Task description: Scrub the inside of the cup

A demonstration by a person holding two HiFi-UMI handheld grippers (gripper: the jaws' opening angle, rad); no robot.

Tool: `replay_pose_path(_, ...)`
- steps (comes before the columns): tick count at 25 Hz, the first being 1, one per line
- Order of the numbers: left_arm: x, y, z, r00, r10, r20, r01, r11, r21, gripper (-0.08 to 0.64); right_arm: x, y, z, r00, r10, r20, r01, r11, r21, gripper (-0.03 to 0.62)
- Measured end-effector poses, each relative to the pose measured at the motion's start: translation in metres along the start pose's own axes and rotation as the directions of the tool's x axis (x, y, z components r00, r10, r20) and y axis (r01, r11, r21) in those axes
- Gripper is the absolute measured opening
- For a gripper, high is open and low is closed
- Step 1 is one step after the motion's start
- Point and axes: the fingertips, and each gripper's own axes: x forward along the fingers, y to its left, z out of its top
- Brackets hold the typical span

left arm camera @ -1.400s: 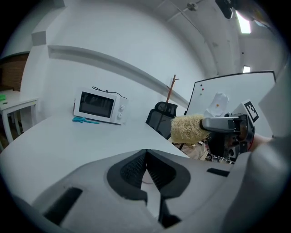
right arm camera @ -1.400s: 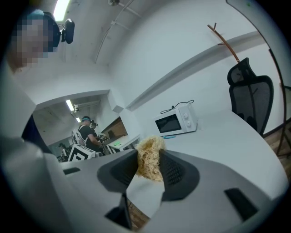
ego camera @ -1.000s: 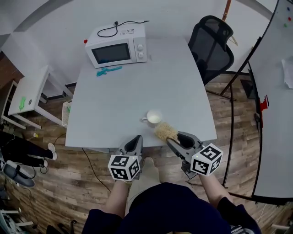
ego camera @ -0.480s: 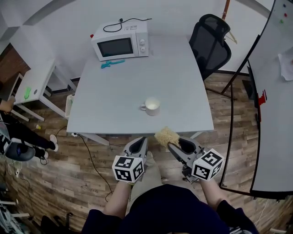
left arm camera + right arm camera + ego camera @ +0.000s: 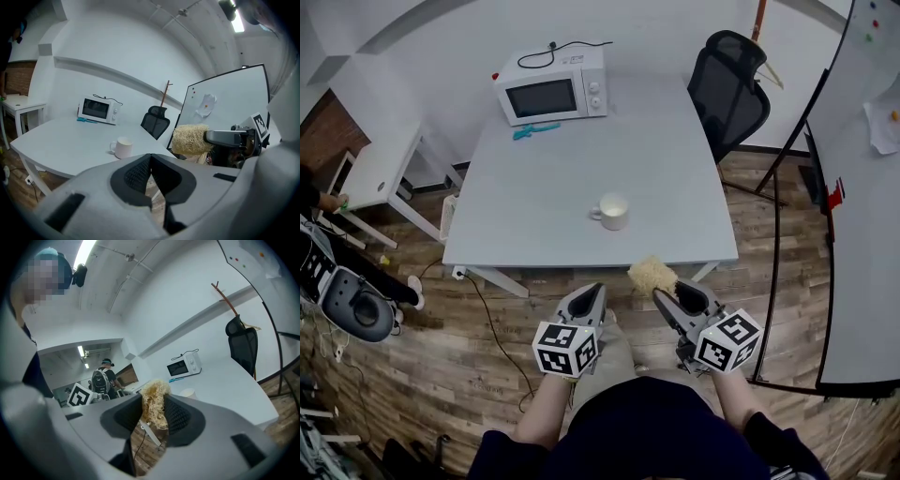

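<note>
Cup point(image 5: 613, 211) alone on table point(image 5: 675, 187), grippers drawn back
Right gripper point(image 5: 664, 295) clamps the scrubber point(image 5: 652, 275), left gripper point(image 5: 591, 292) is pinched empty; both now sit off the table's near edge, so scrubbing seems paused.

No legible wording anywhere. Marker cubes point(image 5: 565, 349) on the left gripper point(image 5: 592, 292) and right gripper point(image 5: 660, 294) bear only black-and-white square patterns; any print on the microwave point(image 5: 553, 91), well beyond both claws, is too small to read.
</note>
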Motion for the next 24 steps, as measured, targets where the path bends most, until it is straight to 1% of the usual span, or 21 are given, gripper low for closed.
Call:
replay_pose_path(11,-0.007,-0.009,-0.002,1.0,-0.01,0.012,0.01,1.0,0.003,0.018,-0.012,0.005,0.003,0.998,-0.016,0.054,0.015,1.0,0.015,0.15)
replay_pose_path(24,-0.005,-0.014,-0.004,1.0,-0.005,0.02,0.005,1.0,-0.008,0.018,-0.017,-0.003,0.005,0.997,-0.036,0.062,0.036,0.999,0.008,0.15)
